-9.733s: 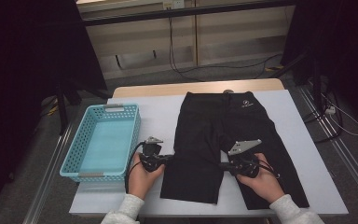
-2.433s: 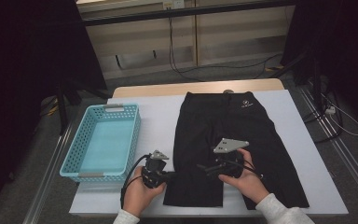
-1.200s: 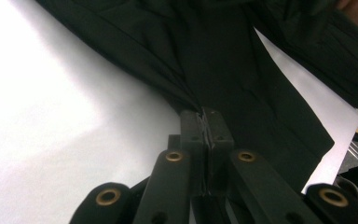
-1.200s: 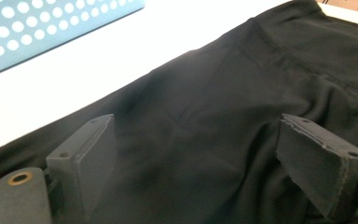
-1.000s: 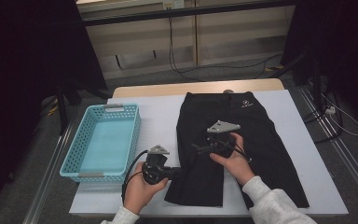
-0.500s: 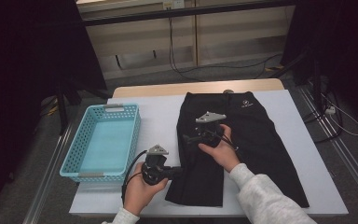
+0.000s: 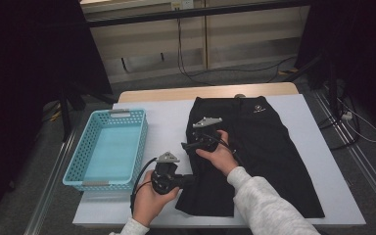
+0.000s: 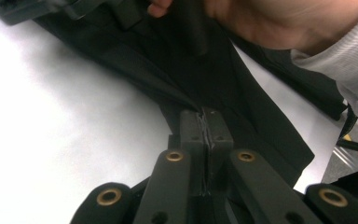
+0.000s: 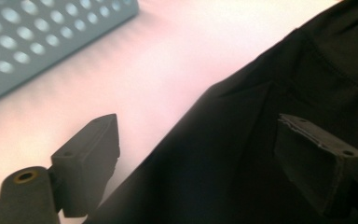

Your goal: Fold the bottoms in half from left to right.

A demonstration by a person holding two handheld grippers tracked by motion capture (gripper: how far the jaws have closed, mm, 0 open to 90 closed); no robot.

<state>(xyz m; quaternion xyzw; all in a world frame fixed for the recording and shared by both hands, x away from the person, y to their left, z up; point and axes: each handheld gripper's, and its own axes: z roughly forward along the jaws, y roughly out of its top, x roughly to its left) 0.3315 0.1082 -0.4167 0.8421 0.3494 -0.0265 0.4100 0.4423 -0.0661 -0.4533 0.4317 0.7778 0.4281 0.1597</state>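
Observation:
A black garment (image 7: 269, 147) lies flat on the white table (image 7: 166, 112), waistband at the far end. My left gripper (image 7: 191, 180) is at its near left corner, shut on the garment's edge (image 8: 242, 107); in the left gripper view the two pads (image 8: 193, 128) pinch the cloth. My right gripper (image 7: 186, 146) is open over the garment's left edge, farther up. Its jaws have just been closing a little. In the right gripper view the gripper (image 9: 205, 140) straddles the garment (image 9: 261, 93), one finger (image 9: 93, 140) over bare table, and the pads do not press on the cloth.
A light blue perforated basket (image 7: 139, 147) stands empty on the table's left side, its wall (image 9: 37, 37) close to my right gripper. A strip of bare table separates basket and garment. Cables and a cabinet are on the floor beyond the far edge.
My right hand has moved away from me and to the left across the garment, reaching its left edge. My left gripper has stayed put, shut on the corner.

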